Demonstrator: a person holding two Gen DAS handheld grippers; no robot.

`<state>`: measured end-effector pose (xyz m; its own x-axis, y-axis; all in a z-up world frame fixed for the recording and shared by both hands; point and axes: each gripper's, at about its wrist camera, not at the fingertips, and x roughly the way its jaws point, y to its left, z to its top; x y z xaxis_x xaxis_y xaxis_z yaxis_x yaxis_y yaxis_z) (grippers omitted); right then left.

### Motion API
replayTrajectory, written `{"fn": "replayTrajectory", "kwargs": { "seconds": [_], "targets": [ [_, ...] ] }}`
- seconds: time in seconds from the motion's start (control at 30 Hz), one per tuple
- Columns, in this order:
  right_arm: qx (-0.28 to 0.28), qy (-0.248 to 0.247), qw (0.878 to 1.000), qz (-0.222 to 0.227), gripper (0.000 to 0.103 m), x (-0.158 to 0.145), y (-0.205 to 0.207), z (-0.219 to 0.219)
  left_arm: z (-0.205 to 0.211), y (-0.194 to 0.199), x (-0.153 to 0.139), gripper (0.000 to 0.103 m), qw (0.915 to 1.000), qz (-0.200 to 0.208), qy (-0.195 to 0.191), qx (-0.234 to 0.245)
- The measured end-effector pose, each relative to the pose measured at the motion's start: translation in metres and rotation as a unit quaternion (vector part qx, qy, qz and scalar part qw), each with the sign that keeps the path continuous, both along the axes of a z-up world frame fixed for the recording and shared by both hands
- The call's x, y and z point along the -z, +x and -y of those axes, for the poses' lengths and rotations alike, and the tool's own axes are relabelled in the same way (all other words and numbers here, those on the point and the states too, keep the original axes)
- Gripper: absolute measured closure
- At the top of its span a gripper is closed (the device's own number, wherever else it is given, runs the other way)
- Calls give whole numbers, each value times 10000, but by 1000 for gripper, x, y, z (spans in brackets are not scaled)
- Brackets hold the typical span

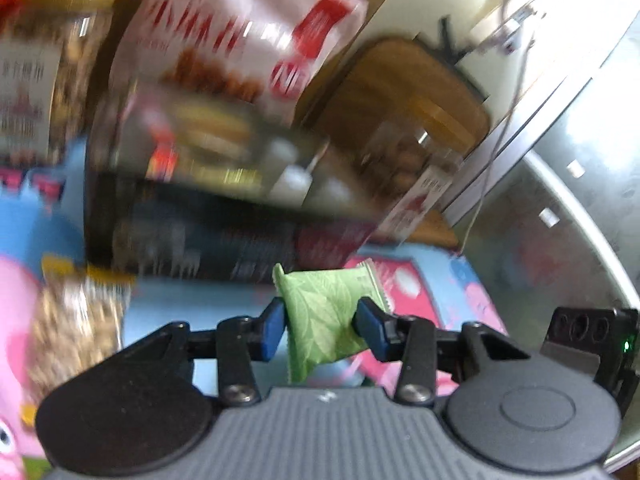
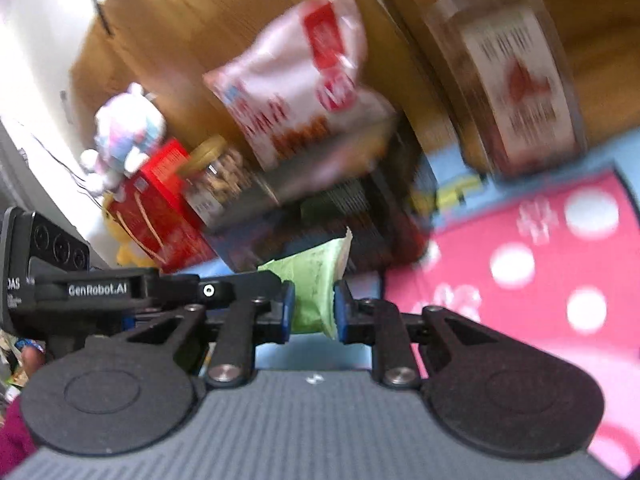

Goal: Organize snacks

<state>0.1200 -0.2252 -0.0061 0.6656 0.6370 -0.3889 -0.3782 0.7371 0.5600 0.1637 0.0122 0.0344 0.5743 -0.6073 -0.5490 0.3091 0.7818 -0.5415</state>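
My left gripper (image 1: 320,326) is shut on a small green leaf-print snack packet (image 1: 320,312), held above the blue and pink cloth (image 1: 192,304). My right gripper (image 2: 314,308) is shut on another green snack packet (image 2: 316,280). Ahead of both stands a dark container (image 1: 208,216) with a white and red snack bag (image 1: 248,32) sticking out of it; the bag also shows in the right wrist view (image 2: 304,84). The views are blurred by motion.
A clear jar with a wooden lid (image 1: 408,120) stands right of the container. Another jar of snacks (image 1: 36,80) is at left. In the right wrist view, a red box (image 2: 160,204), a nut jar (image 2: 220,180), a plush toy (image 2: 124,136) and a labelled jar (image 2: 516,84) surround the container.
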Motion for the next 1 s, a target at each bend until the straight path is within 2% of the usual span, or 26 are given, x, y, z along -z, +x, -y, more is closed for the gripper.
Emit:
{"fn": "replayTrajectory", "kwargs": {
  "seconds": [0.1, 0.27, 0.4, 0.47, 0.57, 0.63, 0.67, 0.73, 0.77, 0.9, 1.0],
  "targets": [
    [73, -31, 9987, 511, 80, -22, 7, -5, 1, 1, -30, 64, 9983, 554, 192, -24],
    [266, -144, 9954, 914, 80, -40, 41, -8, 13, 24, -58, 64, 9906, 1159, 679, -237],
    [490, -529, 9920, 1036, 79, -33, 62, -17, 18, 50, -52, 65, 9908, 1031, 819, -303],
    [581, -608, 9923, 912, 79, -26, 70, -17, 19, 62, -42, 65, 9925, 860, 817, -307],
    [720, -824, 9898, 911, 78, -18, 70, -18, 22, 68, -28, 65, 9922, 756, 924, -345],
    [850, -1001, 9871, 920, 74, -16, 69, -19, 23, 69, -22, 64, 9910, 734, 1039, -422],
    [878, -976, 9868, 949, 72, -16, 69, -19, 23, 70, -20, 63, 9904, 722, 1084, -464],
    [917, -802, 9875, 1002, 59, -17, 66, -14, 22, 71, -17, 62, 9907, 649, 1079, -510],
    [956, -777, 9870, 1032, 58, -19, 62, -13, 21, 70, -17, 62, 9913, 616, 1040, -514],
    [922, -808, 9853, 1189, 57, -30, 47, -10, 16, 52, -25, 62, 9923, 709, 894, -489],
    [726, -564, 9892, 1138, 57, -37, 28, -3, 11, 29, -35, 62, 9932, 797, 746, -392]
  ]
}}
